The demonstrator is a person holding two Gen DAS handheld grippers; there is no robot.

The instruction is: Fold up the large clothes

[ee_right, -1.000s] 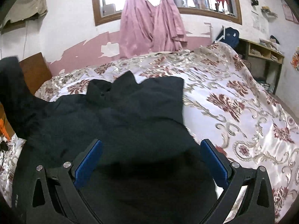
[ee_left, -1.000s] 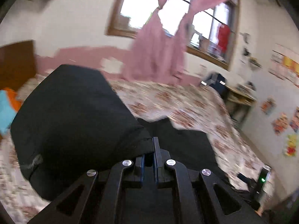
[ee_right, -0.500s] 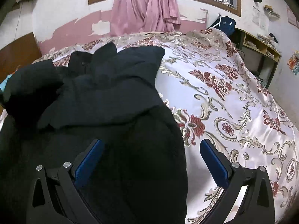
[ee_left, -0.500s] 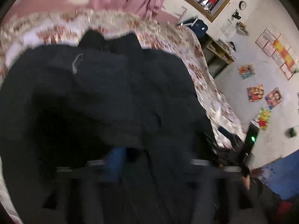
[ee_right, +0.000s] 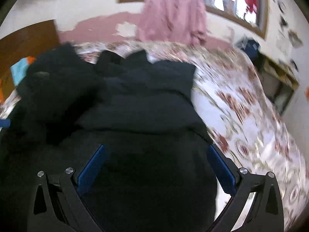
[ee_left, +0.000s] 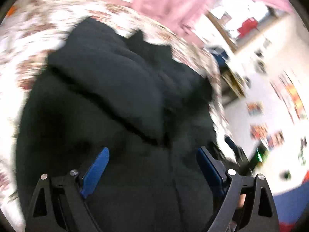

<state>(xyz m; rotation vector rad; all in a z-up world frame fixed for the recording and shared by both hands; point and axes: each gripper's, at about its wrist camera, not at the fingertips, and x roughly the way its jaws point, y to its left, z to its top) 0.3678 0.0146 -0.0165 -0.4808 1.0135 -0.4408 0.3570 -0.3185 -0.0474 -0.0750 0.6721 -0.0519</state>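
With both frames smeared by motion blur, fine detail is limited. Left gripper (ee_left: 152,160): blue-padded fingers (ee_left: 96,171) spread wide, its jaws having just been opening; nothing is pinched between the pads, and the large black heavy-fabric garment (ee_left: 119,89) lies below and beyond them. Whether the pads touch the cloth cannot be told. Right gripper (ee_right: 155,159): blue pads (ee_right: 90,169) likewise set wide apart, gripping nothing, with the black garment (ee_right: 146,104) filling the space under and ahead of them.

The garment lies spread on the bed with the white satin bedspread patterned in red flowers (ee_right: 241,119). A folded-over layer crosses its middle, and two pointed collar-like tips stick up at its far edge. A bunched dark sleeve-like mass sits at the garment's left side in the right wrist view.

Right of the garment, bare bedspread runs to the bed's edge. Beyond the garment's far edge: a wall with peeling pink paint (ee_right: 100,27), a pink curtain knotted at a wood-framed window (ee_right: 171,17), and a brown wooden headboard (ee_right: 25,44) to the left. Far right of the garment, a wooden shelf unit (ee_right: 278,81).
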